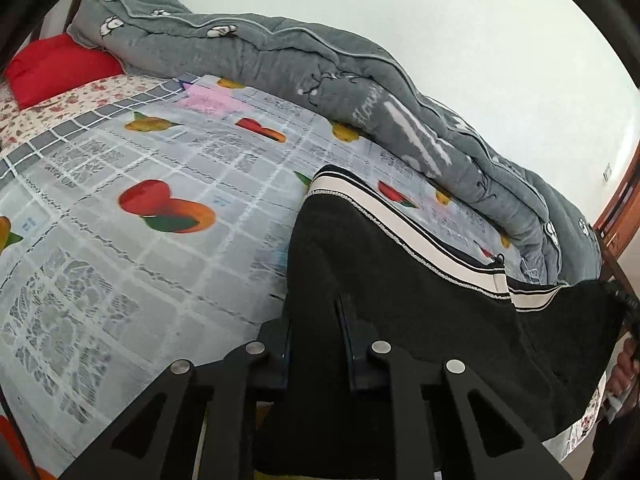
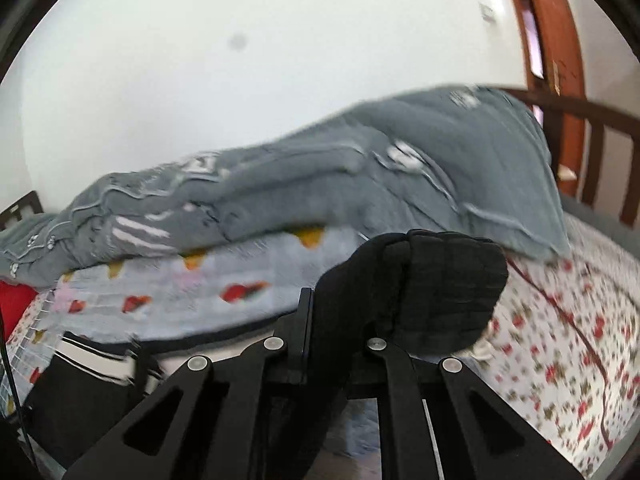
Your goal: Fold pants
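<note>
Pants (image 1: pixel 400 280), black with a white-striped band, hang from both grippers above the bed (image 1: pixel 100 240).

Left wrist view: our left gripper (image 1: pixel 314 332) has its fingers nearly together on the black cloth, which fills the gap between them and drapes down over the near edge of the mattress. The striped band runs away to the right, where the far corner of the garment is held up beside a hand (image 1: pixel 626 364) at the frame edge. Behind lie a rolled grey quilt (image 1: pixel 360 92) against the far wall and a red pillow (image 1: pixel 52 68) at far left. The fruit-print sheet (image 1: pixel 168 208) is bare to the left of the garment.

Right wrist view: our right gripper (image 2: pixel 340 320) is pinched tight on a bunched black end of the pants, a ribbed wad bulging past the fingertips. Striped band shows low left, blurred.

Progress, as we judge it: early. The garment is picked up at two points and held out; no fold is laid yet. Spreading flat and folding remain.

Hard to make out: the right view is motion-smeared; which part of the pants each gripper holds we cannot tell; the lower hem is cut off below both frames.
</note>
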A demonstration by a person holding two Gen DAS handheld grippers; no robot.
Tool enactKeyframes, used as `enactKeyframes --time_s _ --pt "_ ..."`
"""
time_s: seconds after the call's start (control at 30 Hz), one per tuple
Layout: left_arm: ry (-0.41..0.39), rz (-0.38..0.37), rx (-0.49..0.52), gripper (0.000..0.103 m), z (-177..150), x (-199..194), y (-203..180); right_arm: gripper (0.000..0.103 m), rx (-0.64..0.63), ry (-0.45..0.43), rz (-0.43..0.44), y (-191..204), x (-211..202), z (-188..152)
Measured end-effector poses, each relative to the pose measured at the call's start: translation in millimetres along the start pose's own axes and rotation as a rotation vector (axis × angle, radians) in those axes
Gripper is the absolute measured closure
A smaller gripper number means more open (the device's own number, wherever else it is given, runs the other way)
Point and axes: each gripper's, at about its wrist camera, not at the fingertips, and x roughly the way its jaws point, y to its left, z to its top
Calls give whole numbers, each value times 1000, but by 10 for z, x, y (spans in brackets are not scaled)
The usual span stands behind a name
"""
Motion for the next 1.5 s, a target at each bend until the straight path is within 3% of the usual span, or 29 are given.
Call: enactKeyframes --time_s 0.2,0.37,0.53,0.67,0.7,0.73,0.83,0.97,1.13,1.2,1.27,1.3,1.33,1.37,1.5 --pt "-35 29 -55 85 206 -107 419 96 -51 -78 108 626 -117 189" --pt "-85 124 -47 85 374 -283 817 96 -51 -30 166 786 16 -29" --pt "-38 145 -51 83 355 -253 1079 90 -7 155 170 508 230 -673" --pt "-24 167 -43 71 250 -211 1097 80 55 272 183 152 113 -1204" --pt "-24 163 -46 66 233 -212 1087 73 71 275 178 77 62 -1279" --pt "-24 156 -46 63 221 -216 1075 60 100 286 185 -17 15 -1327" --pt "-24 146 -32 50 188 -233 1008 53 246 291 244 -314 -65 -1372" --pt "-14 164 -29 48 164 -249 983 46 354 248 244 -541 -51 -1312" --pt "-9 157 -68 48 153 -282 1012 39 548 328 376 -660 317 -1282" --pt "-10 177 -72 48 140 -284 984 36 573 344 364 -633 497 -1269" --pt "-9 198 -66 48 119 -289 948 31 582 345 290 -608 668 -1236" --pt "-7 205 -60 48 106 -296 933 32 574 330 255 -595 702 -1206" --pt "-5 210 -55 48 96 -302 926 48 551 295 209 -575 708 -1159" --pt "-1 214 -46 48 85 -309 917 55 485 232 174 -533 664 -1071" --pt "9 215 -14 47 53 -342 907 62 71 9 55 -129 397 -850"
